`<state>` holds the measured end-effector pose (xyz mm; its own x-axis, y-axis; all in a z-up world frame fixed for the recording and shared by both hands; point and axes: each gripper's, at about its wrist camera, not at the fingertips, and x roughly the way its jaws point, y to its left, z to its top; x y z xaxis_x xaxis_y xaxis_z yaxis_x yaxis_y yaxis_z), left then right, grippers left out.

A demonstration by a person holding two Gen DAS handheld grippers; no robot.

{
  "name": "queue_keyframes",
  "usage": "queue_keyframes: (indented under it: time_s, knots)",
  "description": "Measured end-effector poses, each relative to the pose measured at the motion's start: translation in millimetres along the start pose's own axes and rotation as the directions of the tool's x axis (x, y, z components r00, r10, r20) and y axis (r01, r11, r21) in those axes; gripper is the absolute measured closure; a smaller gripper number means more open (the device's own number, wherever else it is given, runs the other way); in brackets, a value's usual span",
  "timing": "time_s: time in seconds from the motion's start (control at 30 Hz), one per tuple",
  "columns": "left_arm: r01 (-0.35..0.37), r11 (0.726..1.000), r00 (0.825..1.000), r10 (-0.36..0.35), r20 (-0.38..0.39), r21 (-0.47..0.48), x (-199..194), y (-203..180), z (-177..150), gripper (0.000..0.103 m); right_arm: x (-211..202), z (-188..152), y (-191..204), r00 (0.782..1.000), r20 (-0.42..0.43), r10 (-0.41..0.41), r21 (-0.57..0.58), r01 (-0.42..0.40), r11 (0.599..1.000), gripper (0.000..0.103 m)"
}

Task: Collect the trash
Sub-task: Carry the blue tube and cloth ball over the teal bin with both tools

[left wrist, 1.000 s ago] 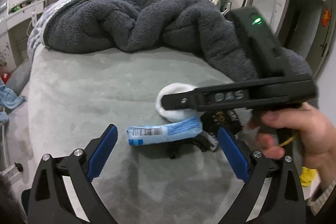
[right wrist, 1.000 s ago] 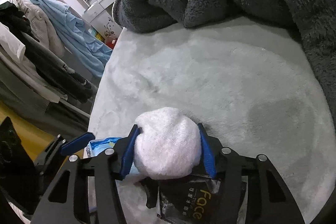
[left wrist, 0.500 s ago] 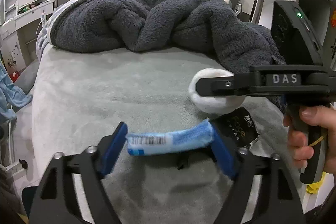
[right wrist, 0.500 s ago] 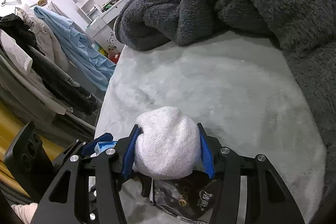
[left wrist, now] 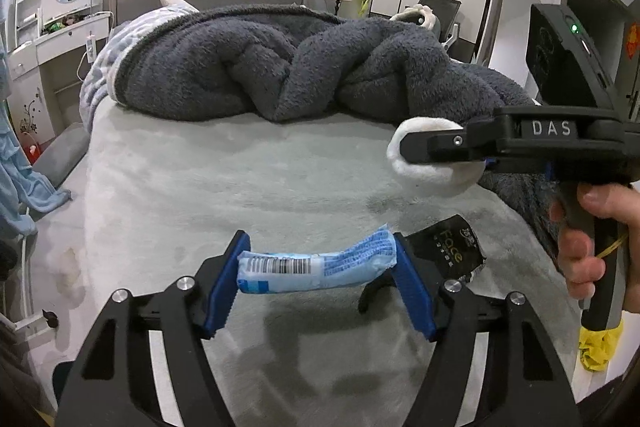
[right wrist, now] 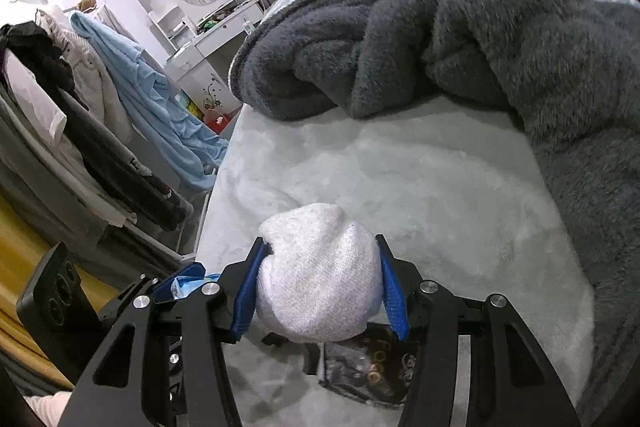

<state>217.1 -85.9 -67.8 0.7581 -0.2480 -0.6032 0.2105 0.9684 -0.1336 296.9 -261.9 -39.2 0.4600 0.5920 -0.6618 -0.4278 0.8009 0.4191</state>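
Our left claw squeezes a blue wrapper over the bed. Our right claw is clamped on a white wad, above a black packet lying there.

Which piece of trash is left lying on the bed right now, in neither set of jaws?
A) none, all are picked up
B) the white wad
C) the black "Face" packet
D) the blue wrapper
C: the black packet lies flat on the bed, while the left gripper clamps the blue wrapper and the right gripper clamps the white wad.
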Motion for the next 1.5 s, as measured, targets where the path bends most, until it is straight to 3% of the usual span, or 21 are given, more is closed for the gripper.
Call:
queue_keyframes:
  time_s: [0.17, 0.6, 1.07, 1.17, 1.5]
  knots:
    - [0.012, 1.000, 1.000, -0.012, 0.001, 0.000, -18, 8, -1, 0.030, -1, -12, 18, 1.000, -0.010, -0.021, -0.016, 0.021, 1.000, 0.049]
    - [-0.054, 0.999, 0.999, 0.054, -0.007, 0.005, -58, 25, -17, 0.030, -13, -33, 58, 0.999, -0.001, -0.047, -0.030, 0.047, 0.998, 0.049]
    - [-0.133, 0.986, 0.991, 0.131, -0.021, -0.098, -105, 71, -39, 0.030, -27, -61, 122, 0.999, 0.021, -0.033, -0.075, 0.035, 0.997, 0.049]
    - [-0.144, 0.981, 0.990, 0.141, -0.030, -0.134, -113, 87, -45, 0.030, -24, -66, 138, 1.000, 0.019, -0.025, -0.089, 0.027, 0.996, 0.049]
    - [-0.179, 0.975, 0.982, 0.170, -0.082, -0.128, -124, 117, -63, 0.030, 6, -74, 182, 1.000, -0.021, -0.007, -0.150, 0.004, 0.989, 0.050]
